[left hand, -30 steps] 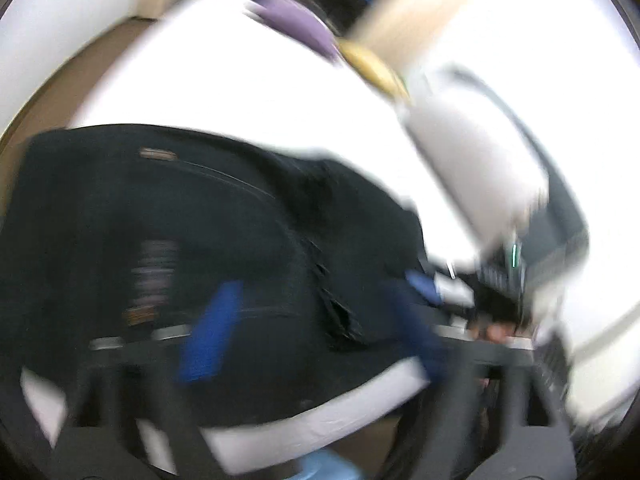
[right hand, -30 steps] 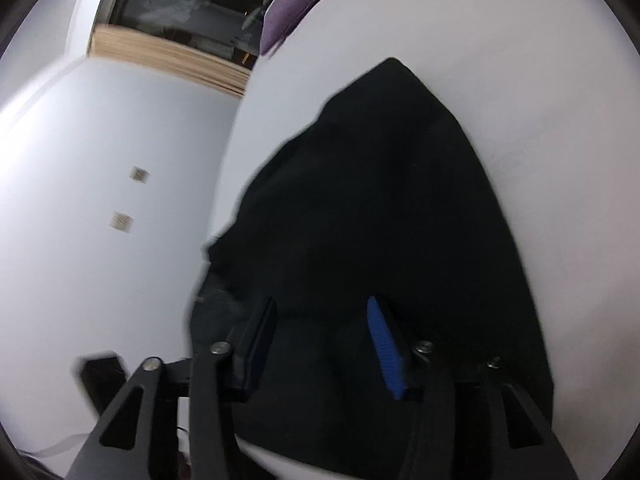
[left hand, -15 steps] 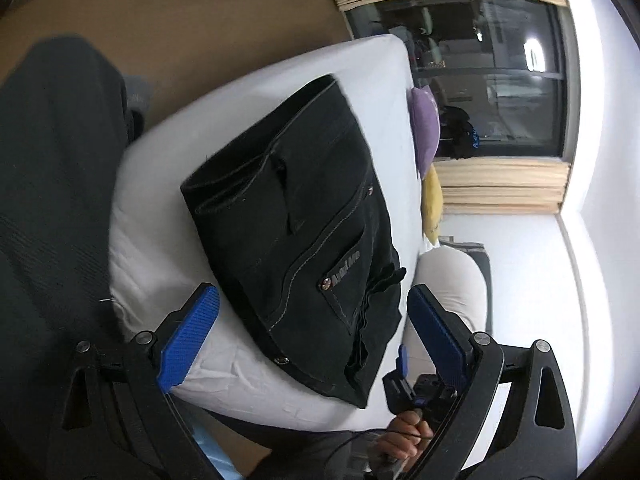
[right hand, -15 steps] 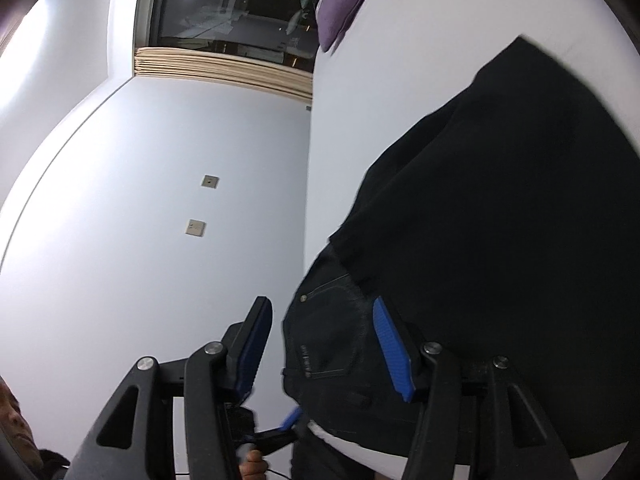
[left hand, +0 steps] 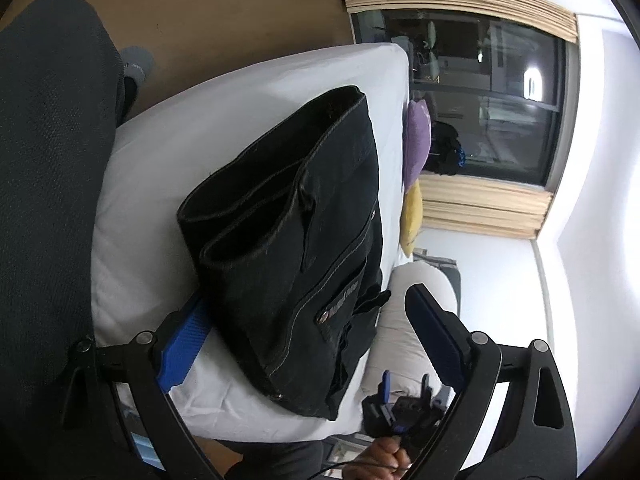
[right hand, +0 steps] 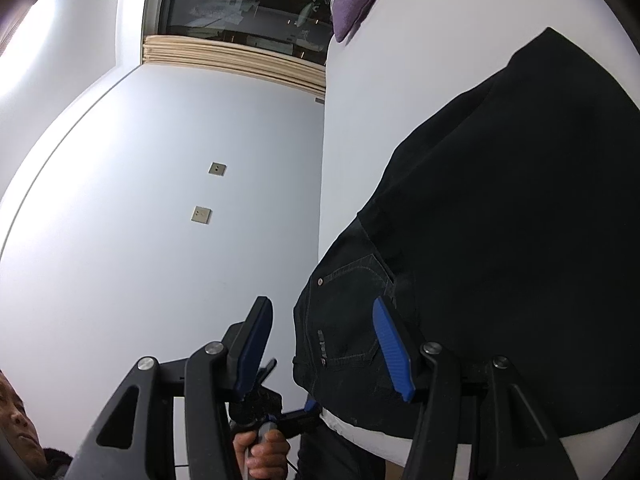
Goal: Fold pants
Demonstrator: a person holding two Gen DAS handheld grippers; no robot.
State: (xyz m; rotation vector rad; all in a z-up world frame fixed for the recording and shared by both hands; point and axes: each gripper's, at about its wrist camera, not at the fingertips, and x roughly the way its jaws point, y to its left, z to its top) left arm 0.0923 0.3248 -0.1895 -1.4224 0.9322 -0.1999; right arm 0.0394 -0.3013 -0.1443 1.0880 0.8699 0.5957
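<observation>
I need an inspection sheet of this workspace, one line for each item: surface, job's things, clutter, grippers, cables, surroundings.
Surface: white mattress with a plain sheet.
Job's things: black pants folded into a compact stack near the mattress edge; hems, pocket and rivets show on top.
Clutter: purple cushion and yellow cushion at the far edge; white bundle beside the mattress.
Grippers: left gripper open, its fingers on either side of the stack, holding nothing; right gripper open at the stack's edge, holding nothing.
Cables: a thin dark cord below the hand in both views.
Surroundings: dark window with rolled blind, white walls, brown floor, a dark chair back.
</observation>
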